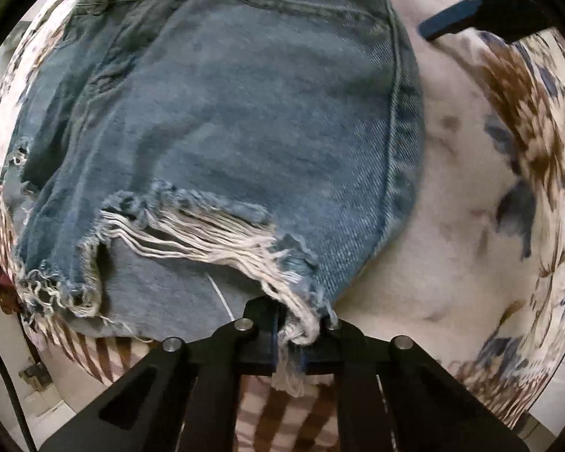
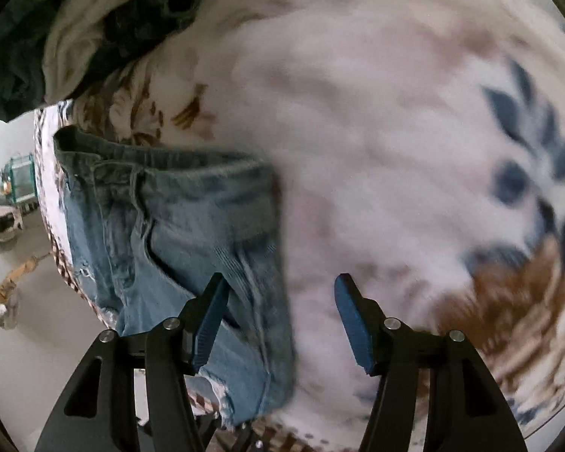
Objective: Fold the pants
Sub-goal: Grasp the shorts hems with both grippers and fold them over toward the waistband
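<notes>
Left wrist view: the left gripper [image 1: 295, 333] is clenching the frayed hem of the denim pants [image 1: 222, 120], which are lying on the floral bedspread [image 1: 471, 196]. The right gripper [image 2: 280, 320] is hanging released over the pants' side seam; it should be pinning the waistband while the hem is being carried over, edges aligned.

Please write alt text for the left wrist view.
The left gripper is shut on the frayed hem of blue denim shorts lying on a floral bedspread. The other gripper's blue-padded finger shows at top right.
</notes>
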Motion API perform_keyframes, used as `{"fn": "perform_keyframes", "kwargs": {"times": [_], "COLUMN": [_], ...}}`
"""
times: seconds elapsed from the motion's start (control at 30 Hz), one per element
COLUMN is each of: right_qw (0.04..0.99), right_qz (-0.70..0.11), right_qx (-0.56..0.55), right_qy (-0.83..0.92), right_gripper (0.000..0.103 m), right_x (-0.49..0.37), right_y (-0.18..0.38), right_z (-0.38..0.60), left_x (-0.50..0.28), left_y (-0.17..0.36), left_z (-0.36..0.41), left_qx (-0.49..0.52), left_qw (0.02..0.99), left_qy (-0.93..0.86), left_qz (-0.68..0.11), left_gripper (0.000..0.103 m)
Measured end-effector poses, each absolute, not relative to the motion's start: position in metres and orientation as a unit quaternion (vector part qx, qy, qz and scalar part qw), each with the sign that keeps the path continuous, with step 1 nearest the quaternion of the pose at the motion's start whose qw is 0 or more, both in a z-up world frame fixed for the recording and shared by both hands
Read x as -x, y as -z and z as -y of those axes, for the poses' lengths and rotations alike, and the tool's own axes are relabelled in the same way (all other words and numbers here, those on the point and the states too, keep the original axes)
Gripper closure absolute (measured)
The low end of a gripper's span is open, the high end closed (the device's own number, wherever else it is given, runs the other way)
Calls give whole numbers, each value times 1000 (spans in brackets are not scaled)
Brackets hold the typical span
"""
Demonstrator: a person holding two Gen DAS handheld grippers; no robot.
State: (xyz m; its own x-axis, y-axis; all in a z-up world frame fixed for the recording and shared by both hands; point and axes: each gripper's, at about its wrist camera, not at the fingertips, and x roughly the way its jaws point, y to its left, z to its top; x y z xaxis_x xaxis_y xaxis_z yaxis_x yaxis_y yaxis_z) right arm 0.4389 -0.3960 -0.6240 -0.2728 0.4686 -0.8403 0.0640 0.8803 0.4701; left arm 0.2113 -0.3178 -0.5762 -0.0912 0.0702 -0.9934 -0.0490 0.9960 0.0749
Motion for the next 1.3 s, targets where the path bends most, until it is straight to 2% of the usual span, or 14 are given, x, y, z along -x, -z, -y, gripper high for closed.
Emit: {"fn": "perform_keyframes", "kwargs": {"times": [0.03,0.07,0.1,0.17,0.5,0.63,0.87,0.97,1.07,1.1,1.3], "right_qw": [584,591,593,609,654,671,686,694,694,693,683], "right_qz": [-775,-770,-769,-761,-723,-705,-689,-681,-681,-683,-700], "right_qx": [-167,-163,-162,-145,-117,-94,-51,-9,27,38,92], "right_qy": [-177,-174,-177,-171,-191,-210,-228,-233,-233,-230,-189], "right_gripper": [51,79,85,89,92,92,93,93,93,93,93], "right_x": [-442,-443,-443,-442,-441,-446,-472,-486,-501,-507,-533], "right_y": [622,618,614,598,494,448,409,407,415,422,482], "right_z": [392,390,387,382,347,301,185,124,67,50,-11], "left_x": [-217,-223,-226,-234,-256,-259,-267,-285,-284,-274,-295], "left_y": [572,570,561,548,434,401,388,392,423,446,498], "left_z": [318,316,312,301,217,152,40,-5,-28,-36,-82], "left_qx": [-5,-2,5,2,75,104,130,140,132,133,135], "left_qw": [673,674,679,689,724,736,743,742,738,736,721], "left_qy": [-45,-45,-50,-53,-87,-109,-166,-187,-208,-212,-212], "left_qz": [-738,-737,-733,-723,-681,-661,-635,-629,-629,-629,-646], "left_gripper": [98,99,99,99,99,99,99,99,99,99,99]}}
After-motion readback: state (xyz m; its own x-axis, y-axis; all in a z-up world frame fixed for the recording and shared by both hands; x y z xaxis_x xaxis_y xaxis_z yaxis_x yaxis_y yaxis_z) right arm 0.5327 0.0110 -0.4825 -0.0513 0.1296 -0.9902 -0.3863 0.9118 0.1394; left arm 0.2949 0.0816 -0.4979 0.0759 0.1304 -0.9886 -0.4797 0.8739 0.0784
